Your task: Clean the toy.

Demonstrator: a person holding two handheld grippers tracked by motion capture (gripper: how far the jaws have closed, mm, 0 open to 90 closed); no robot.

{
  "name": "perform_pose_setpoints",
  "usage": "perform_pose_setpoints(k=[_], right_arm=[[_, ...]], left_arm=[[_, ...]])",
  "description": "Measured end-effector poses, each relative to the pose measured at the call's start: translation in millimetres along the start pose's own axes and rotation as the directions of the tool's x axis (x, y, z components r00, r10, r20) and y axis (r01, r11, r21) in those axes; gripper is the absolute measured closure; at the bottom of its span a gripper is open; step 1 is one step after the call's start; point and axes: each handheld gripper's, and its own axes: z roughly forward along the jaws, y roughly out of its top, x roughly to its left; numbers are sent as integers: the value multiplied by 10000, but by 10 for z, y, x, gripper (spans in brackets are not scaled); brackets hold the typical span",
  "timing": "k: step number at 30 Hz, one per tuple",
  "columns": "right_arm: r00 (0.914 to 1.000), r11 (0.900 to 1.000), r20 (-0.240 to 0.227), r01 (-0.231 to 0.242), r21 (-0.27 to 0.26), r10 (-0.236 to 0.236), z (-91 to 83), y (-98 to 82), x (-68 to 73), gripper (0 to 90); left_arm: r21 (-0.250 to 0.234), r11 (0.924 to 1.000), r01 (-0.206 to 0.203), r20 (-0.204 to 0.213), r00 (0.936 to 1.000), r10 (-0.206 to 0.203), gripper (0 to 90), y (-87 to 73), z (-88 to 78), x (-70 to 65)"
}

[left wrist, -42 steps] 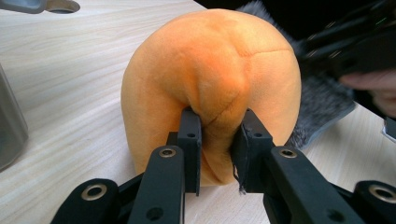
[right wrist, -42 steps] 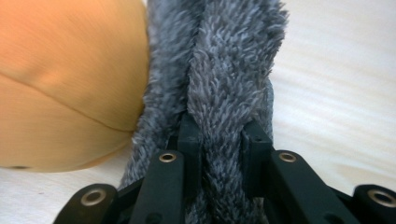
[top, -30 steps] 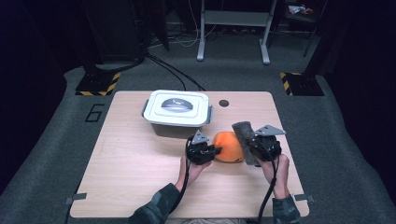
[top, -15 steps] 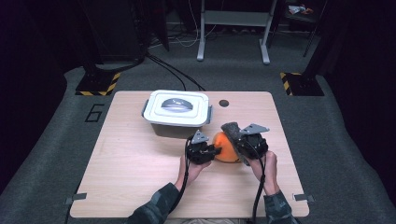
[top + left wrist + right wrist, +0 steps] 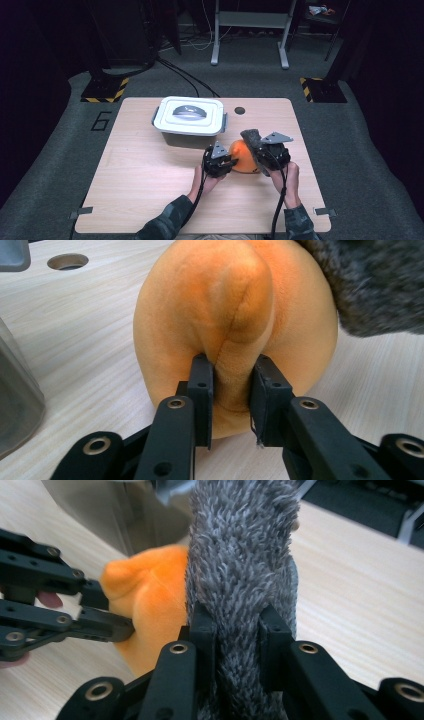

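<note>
Pulling apart on the desk (image 5: 150, 170): left claw (image 5: 231, 385) pinching orange plush toy (image 5: 200, 305); right claw (image 5: 236, 630) clamped on its grey furry part (image 5: 240, 540); next, probably a steady pull.

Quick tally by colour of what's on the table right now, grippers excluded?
Orange: 1, the plush ball, pinched by the left gripper.
Grey fuzzy: 1, the furry piece, clamped in the right gripper.
White-lidded: 1, the lidded container.
Total: 3

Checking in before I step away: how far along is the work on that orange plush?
Both grips look made: the left tool pinches a fold of the orange plush, and the right tool clamps the grey furry piece. Pulling them apart seems left; the lidded container stays closed.
</note>
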Motion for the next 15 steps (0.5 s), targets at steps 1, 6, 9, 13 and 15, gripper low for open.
perform_pose_setpoints(k=[1,6,9,13,15], right_arm=[[10000,9999,-27,11,-121,-11,-31,12,8,741],[9979,9983,-592,242,-539,-274,-121,119,161,742],[9966,9991,-710,409,-95,-415,24,112,203,743],[9979,9996,-578,293,-55,-296,88,65,181,745],[9994,9998,-288,208,-14,-208,74,54,162,745]], left_arm=[[42,10000,7,63,10000,-7,740,1,-3,4],[26,10000,2,102,9999,-2,740,4,-8,-14],[23,10000,32,37,10000,-32,743,4,-5,-18],[27,9999,132,93,9999,-132,743,-7,-4,8],[63,9999,86,98,9999,-87,742,-7,-7,7]])
